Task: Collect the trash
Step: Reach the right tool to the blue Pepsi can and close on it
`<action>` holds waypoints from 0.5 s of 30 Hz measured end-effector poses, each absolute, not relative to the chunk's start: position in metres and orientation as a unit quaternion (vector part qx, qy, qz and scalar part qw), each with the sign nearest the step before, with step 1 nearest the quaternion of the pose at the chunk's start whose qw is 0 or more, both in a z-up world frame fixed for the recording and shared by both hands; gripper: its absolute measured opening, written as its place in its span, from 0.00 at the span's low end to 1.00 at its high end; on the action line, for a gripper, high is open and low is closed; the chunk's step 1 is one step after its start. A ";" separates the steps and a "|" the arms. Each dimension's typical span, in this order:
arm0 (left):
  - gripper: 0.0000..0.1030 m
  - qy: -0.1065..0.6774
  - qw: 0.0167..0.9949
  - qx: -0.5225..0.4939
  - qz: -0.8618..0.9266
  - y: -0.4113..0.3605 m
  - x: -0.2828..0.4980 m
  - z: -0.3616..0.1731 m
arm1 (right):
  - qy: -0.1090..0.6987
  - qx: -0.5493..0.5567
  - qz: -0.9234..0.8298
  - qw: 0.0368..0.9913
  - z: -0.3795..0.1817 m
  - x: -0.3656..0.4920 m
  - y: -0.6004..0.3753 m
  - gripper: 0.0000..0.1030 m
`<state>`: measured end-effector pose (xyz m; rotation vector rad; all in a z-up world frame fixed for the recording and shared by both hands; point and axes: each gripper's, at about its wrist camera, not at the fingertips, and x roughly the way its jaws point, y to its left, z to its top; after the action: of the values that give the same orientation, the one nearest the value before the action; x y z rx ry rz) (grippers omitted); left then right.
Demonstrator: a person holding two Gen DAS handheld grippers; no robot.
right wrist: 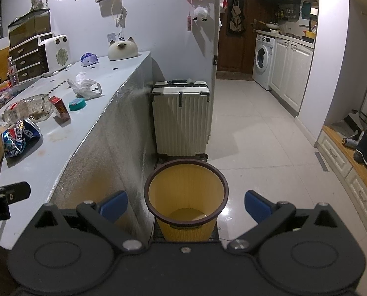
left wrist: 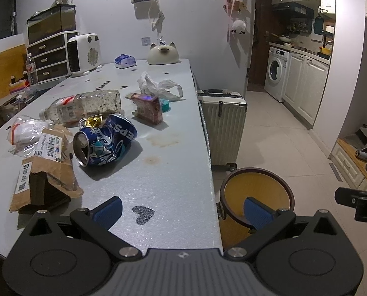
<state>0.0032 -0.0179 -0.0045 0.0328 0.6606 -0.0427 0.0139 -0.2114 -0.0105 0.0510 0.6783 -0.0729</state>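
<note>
Both hand-held grippers, left (left wrist: 182, 212) and right (right wrist: 185, 206), are spread and empty; collecting looks not yet begun. Trash lies on the surface (left wrist: 173, 162): bottle (left wrist: 84, 106), can (left wrist: 104, 143). Next: grasp the can, drop it in the bin (right wrist: 185, 192) on the floor beside the surface.

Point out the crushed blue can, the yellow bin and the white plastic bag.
crushed blue can (left wrist: 109, 143), left wrist view, on its dented side.
yellow bin (right wrist: 185, 187), right wrist view, on its inner wall.
white plastic bag (left wrist: 156, 86), left wrist view, on its crumpled middle.
</note>
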 end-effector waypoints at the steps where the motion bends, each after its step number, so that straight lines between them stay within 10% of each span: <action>1: 1.00 0.323 0.946 0.015 -0.020 -0.014 0.003 -0.007 | 0.332 0.026 -0.034 0.942 -0.010 0.015 -0.212 0.99; 15: 1.00 0.285 0.953 -0.007 0.100 0.060 0.018 0.009 | 0.310 -0.002 0.021 0.950 -0.009 0.058 -0.184 1.00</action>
<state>0.0178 0.0599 0.0091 -0.0137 0.5797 0.2024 0.0580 -0.1843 -0.0091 -0.0039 0.6315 0.0433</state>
